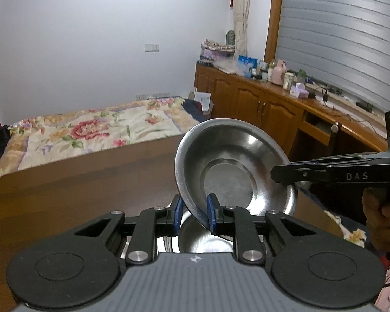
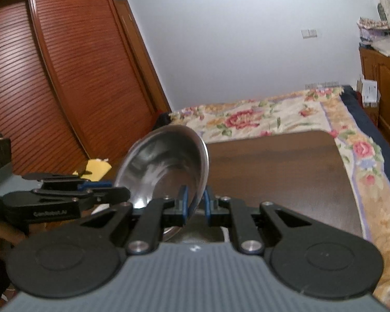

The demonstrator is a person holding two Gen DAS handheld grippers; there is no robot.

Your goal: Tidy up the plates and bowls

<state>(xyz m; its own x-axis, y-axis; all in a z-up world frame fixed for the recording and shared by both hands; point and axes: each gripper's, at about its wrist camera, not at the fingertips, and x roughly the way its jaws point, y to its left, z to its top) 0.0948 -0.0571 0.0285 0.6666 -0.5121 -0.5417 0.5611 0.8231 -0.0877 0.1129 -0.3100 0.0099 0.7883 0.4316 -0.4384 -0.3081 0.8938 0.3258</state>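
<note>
A steel plate point(image 1: 234, 166) is held tilted above the brown table point(image 1: 78, 189); it also shows in the right wrist view point(image 2: 163, 166). My left gripper point(image 1: 195, 214) has its blue pads around the plate's near rim, with a small gap on the left pad. My right gripper point(image 2: 195, 202) pinches the plate's opposite rim; it shows from the side in the left wrist view point(image 1: 280, 175), closed on that rim. Another steel dish point(image 1: 205, 236) lies below, partly hidden by the left gripper.
A bed with a floral quilt point(image 1: 91, 130) lies beyond the table. A wooden sideboard point(image 1: 260, 104) with bottles and boxes stands at the right. A louvred wardrobe point(image 2: 65, 78) stands at the left. The table's far part point(image 2: 286, 169) is bare wood.
</note>
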